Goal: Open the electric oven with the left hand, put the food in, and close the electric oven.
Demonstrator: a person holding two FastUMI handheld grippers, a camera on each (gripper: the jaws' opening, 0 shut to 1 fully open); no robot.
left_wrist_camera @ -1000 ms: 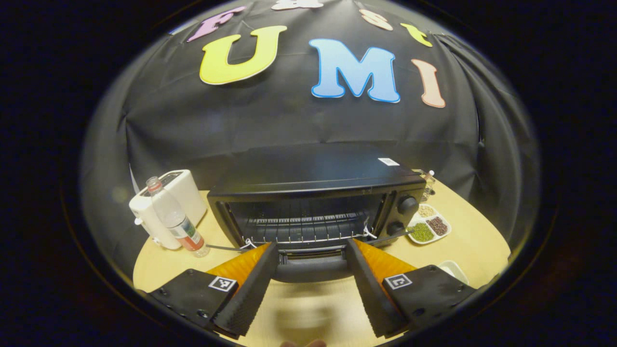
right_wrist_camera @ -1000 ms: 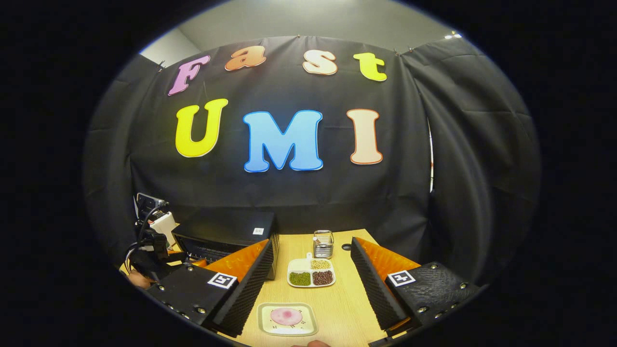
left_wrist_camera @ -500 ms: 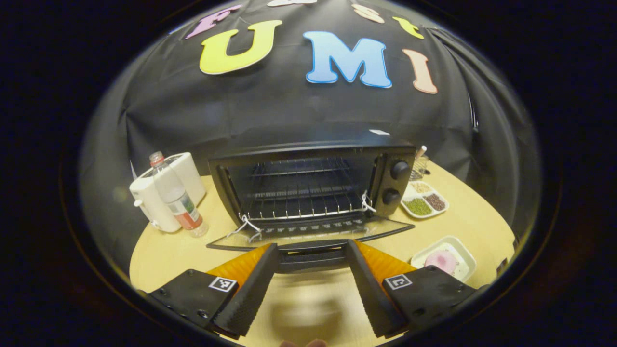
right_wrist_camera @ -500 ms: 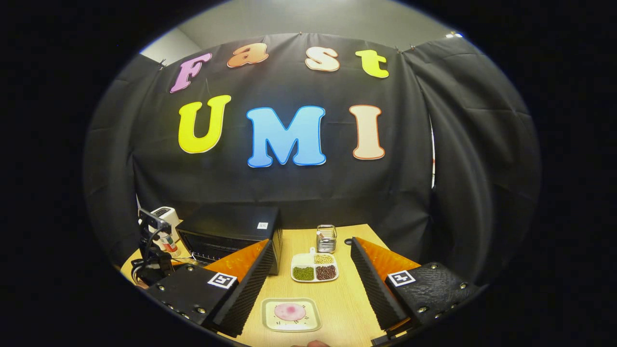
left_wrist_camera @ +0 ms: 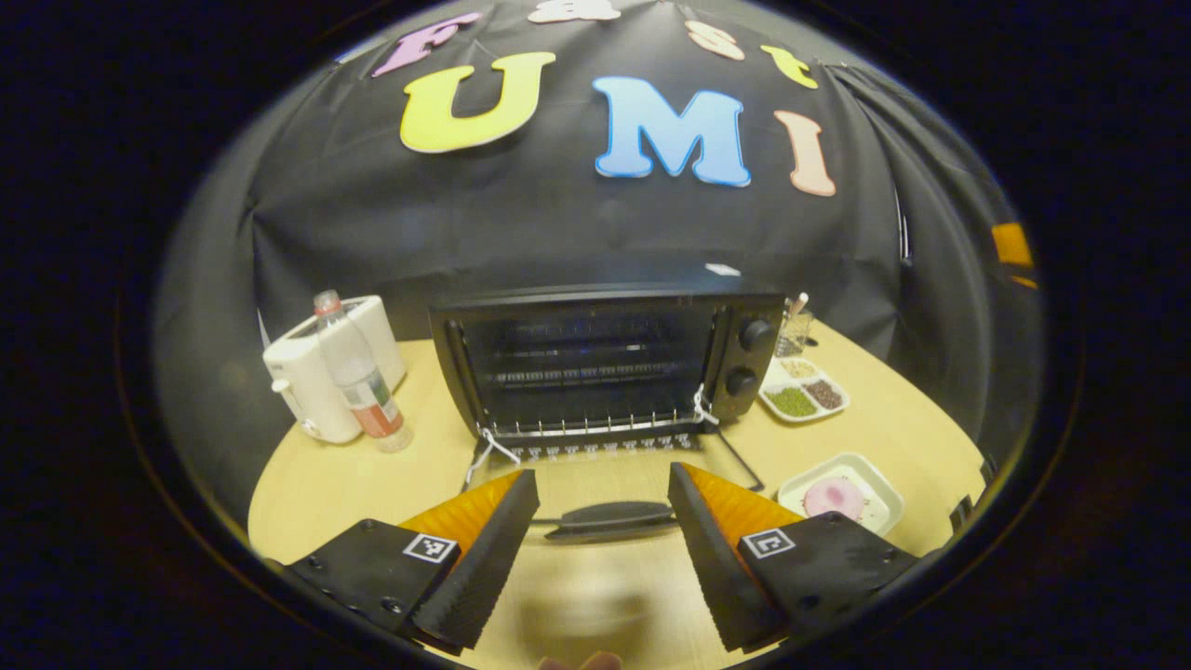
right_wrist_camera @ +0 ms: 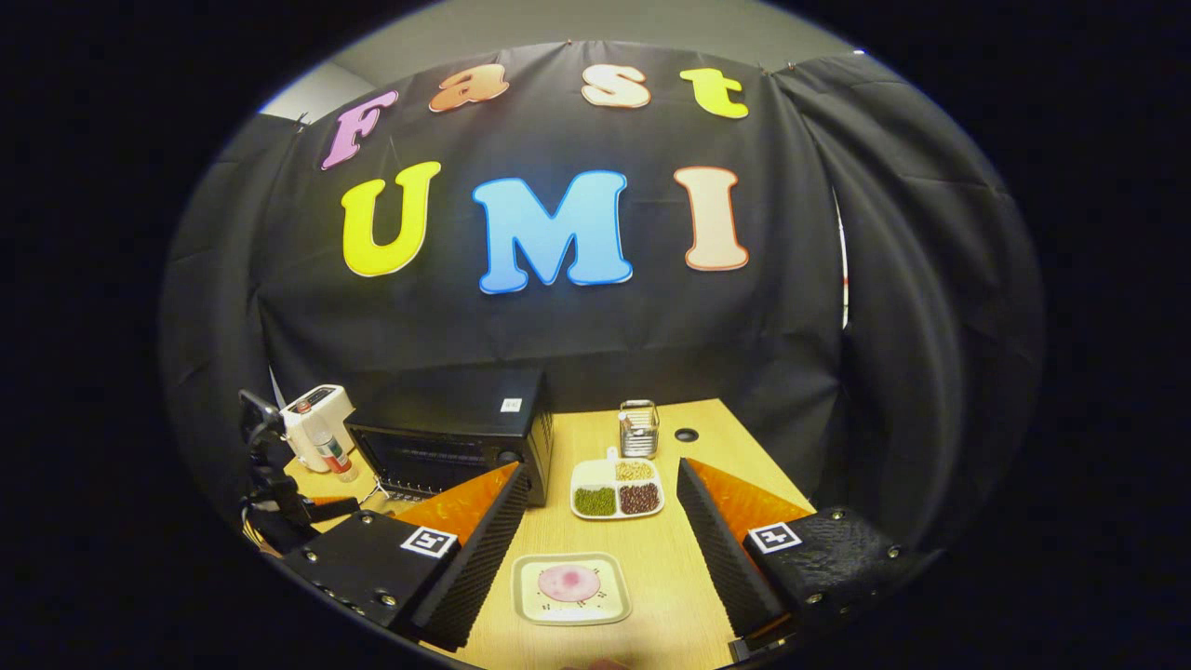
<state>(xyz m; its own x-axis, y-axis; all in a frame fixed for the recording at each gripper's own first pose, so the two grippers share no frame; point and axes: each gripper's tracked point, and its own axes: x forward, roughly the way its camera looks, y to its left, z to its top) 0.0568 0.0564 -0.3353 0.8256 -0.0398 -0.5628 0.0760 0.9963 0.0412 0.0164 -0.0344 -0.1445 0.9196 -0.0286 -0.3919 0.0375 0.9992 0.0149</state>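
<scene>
Black oven's glass door (left_wrist_camera: 609,484) lies flat; my left claw (left_wrist_camera: 603,516) hangs wide open, empty, so the pink food's white square dish (right_wrist_camera: 571,588) can go in.

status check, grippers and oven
Both grippers open, left at door handle, right over food plate. Oven door down. Rack clear.

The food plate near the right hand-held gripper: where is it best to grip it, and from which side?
Probably the plate's near rim, coming low from the front: it lies flat, shallow, with the pink food in the middle, between the open right hand-held gripper's fingers.
</scene>
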